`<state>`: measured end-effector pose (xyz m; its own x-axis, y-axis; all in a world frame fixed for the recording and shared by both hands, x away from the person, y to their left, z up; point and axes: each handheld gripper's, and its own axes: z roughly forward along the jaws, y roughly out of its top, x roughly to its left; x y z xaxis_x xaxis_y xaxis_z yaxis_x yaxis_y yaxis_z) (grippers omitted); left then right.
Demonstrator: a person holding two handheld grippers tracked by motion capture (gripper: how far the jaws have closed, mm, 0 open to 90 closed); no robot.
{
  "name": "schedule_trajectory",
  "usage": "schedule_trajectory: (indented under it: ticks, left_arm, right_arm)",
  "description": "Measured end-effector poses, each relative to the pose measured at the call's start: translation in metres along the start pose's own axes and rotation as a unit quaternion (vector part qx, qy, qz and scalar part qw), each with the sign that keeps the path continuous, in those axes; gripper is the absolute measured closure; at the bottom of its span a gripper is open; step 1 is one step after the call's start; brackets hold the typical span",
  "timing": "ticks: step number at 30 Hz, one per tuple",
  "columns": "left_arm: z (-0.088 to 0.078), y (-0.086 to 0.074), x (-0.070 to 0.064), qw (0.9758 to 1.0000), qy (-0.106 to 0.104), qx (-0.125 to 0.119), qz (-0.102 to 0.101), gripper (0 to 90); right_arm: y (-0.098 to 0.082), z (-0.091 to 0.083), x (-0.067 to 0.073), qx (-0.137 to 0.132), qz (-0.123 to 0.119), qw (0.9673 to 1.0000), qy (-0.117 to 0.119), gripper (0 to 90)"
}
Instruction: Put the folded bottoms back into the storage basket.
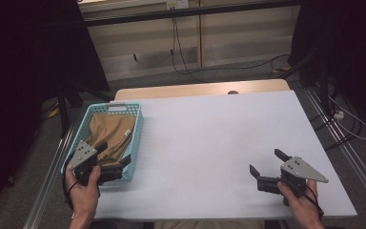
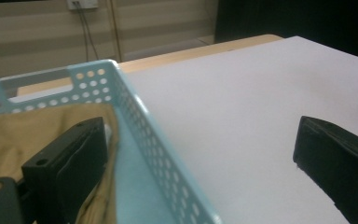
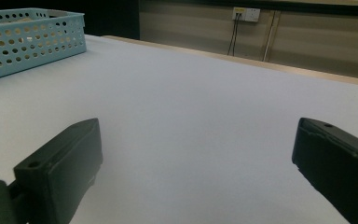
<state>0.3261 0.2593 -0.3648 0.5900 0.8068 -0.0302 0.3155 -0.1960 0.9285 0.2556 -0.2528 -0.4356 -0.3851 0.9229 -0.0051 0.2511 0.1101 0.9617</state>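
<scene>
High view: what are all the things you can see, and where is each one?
basket: one, light blue with holes, left side of the table
cloth: one, tan, lying inside the basket
table: one, white top with a wooden far edge, middle
wall socket: one, white with cables, on the far wall
left gripper: one, black, jaws open, at the basket's near end over the cloth
right gripper: one, black, jaws open, over the bare table, near right
hands: two, each holding a gripper, bottom edge
</scene>
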Motion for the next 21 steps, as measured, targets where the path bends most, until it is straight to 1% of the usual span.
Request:
schedule_trajectory:
  ticks: [2,5,6,9,11,12,14,15,17,19,21]
  left_arm:
    - [0.004,0.003,-0.003,1.0000,-0.002,-0.002,-0.003,3.2]
    - [0.009,0.006,-0.006,0.9998,-0.007,-0.017,-0.001,2.6]
    - [0.011,0.007,-0.008,0.9998,-0.007,-0.018,-0.002,2.4]
    - [0.018,0.009,-0.014,0.9996,-0.021,-0.017,-0.001,2.3]
    - [0.022,0.011,-0.019,0.9995,-0.028,-0.013,0.005,2.3]
    - [0.024,0.011,-0.022,0.9993,-0.031,-0.015,0.009,2.3]
    - [0.028,0.013,-0.025,0.9986,-0.043,-0.016,0.025,2.9]
    - [0.030,0.013,-0.027,0.9984,-0.046,-0.023,0.025,3.5]
    - [0.035,0.014,-0.029,0.9984,-0.050,-0.021,0.016,3.4]
    - [0.039,0.016,-0.032,0.9983,-0.050,-0.019,0.021,3.4]
    - [0.043,0.019,-0.036,0.9981,-0.054,-0.018,0.024,3.4]
  right_arm:
    - [0.000,0.000,0.000,-0.002,0.000,1.0000,0.002,1.3]
    - [0.001,-0.001,0.000,-0.004,0.000,1.0000,0.004,1.1]
    - [0.001,-0.001,0.000,-0.005,-0.001,1.0000,0.005,1.1]
    - [0.001,-0.001,0.000,-0.006,0.000,1.0000,0.004,1.2]
    - [0.001,-0.002,0.000,-0.007,0.000,1.0000,0.004,1.2]
    - [0.001,-0.002,0.000,-0.007,0.000,1.0000,0.004,1.2]
    - [0.001,-0.002,0.000,-0.008,-0.001,1.0000,0.003,1.2]
    - [0.001,-0.003,0.000,-0.008,0.000,1.0000,0.004,1.2]
    - [0.001,-0.003,0.000,-0.009,-0.001,0.9999,0.004,1.2]
    - [0.001,-0.003,-0.001,-0.010,0.000,0.9999,0.003,1.2]
    - [0.001,-0.004,-0.002,-0.010,0.001,0.9999,0.003,1.2]
